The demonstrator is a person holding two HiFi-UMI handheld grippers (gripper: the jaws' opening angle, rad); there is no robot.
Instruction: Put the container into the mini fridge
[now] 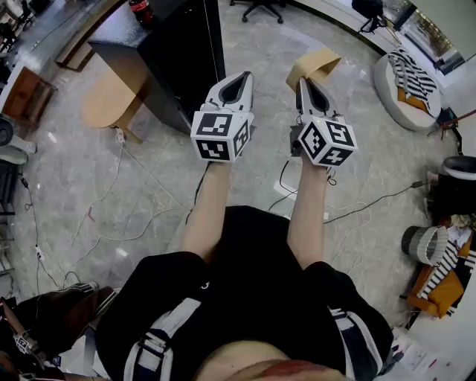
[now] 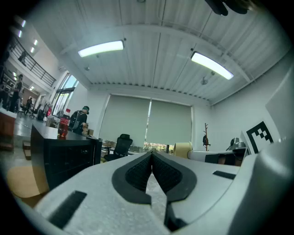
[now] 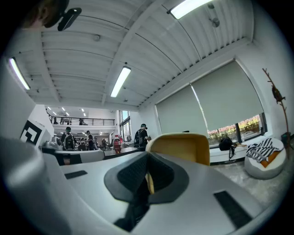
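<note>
Container is showing nowhere in head view; white left gripper (image 1: 239,77) and white right gripper (image 1: 305,80) are hovering beside a tall black cabinet (image 1: 186,59). Left gripper view: jaws pressing together, gripping nothing. Right gripper view: likewise closed, empty. Locating and fetching it is probably coming first

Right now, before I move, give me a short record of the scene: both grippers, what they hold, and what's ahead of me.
left gripper: jaws together, nothing between them
right gripper: jaws together, nothing between them
pose: both held out level in front of the person, side by side, apart
ahead left: black cabinet, bottle standing on its top
ahead right: yellow chair, beyond the right gripper's tips
floor: cables trailing across it
</note>
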